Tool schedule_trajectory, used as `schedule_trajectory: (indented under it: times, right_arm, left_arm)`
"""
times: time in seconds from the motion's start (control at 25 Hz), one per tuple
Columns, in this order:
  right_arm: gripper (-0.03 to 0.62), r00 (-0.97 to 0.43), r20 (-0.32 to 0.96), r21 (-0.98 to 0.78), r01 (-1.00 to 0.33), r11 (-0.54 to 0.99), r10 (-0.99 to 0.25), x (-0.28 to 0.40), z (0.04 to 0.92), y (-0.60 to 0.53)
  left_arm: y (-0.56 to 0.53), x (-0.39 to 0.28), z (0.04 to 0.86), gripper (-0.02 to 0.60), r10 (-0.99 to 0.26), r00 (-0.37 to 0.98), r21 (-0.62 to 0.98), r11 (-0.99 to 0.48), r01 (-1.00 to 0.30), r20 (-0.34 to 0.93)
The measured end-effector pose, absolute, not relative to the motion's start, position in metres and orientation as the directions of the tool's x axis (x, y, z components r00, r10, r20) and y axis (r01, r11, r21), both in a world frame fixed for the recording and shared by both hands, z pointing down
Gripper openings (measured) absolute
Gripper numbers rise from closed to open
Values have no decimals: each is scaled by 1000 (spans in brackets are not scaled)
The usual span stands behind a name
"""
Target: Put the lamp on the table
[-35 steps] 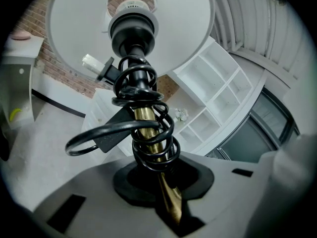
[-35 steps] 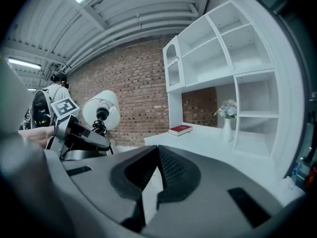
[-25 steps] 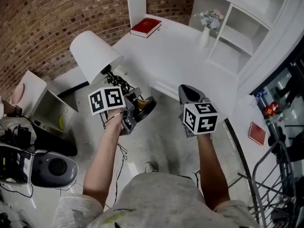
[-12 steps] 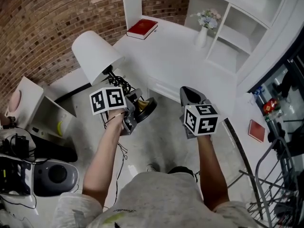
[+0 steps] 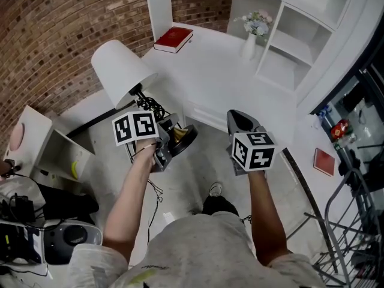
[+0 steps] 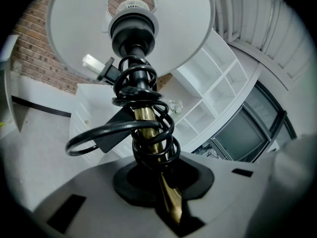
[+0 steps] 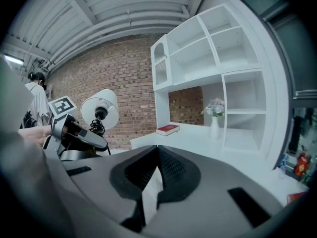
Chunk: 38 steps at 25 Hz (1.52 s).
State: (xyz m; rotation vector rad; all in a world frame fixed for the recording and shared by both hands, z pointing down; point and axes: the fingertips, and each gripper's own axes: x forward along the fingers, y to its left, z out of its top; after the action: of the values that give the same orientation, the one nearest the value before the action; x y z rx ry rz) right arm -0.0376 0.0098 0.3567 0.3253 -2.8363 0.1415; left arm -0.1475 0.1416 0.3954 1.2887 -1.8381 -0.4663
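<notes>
Since a moment ago the bench and the red book on it have slid a little to the left in the head view, and a shoe now shows on the floor between my arms; both claws sit at the same spots. My left claw is pinching the lamp by its brass stem, just above the dark round foot. A black cord is coiled around that stem. The lamp hangs tilted over the floor, beside the bench's front edge and not on it, its white shade toward the brick wall. My right claw is pressed together on nothing, pointing at the bench. A vase of flowers stands near the shelves.
</notes>
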Motion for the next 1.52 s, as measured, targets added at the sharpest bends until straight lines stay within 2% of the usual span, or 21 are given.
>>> schedule_trajectory:
  times: [0.6, 1.08, 1.52]
  right_arm:
    - [5, -933, 271, -74, -267, 961, -238, -51, 367, -24]
    - [5, -930, 275, -82, -276, 958, -245, -95, 379, -86]
    - [5, -925, 278, -95, -296, 951, -260, -141, 376, -179]
  left_arm:
    - [102, -159, 409, 75, -898, -98, 674, 391, -627, 430]
    - [40, -201, 417, 75, -890, -85, 661, 394, -639, 448]
    - [-59, -248, 412, 75, -882, -59, 647, 387, -657, 468]
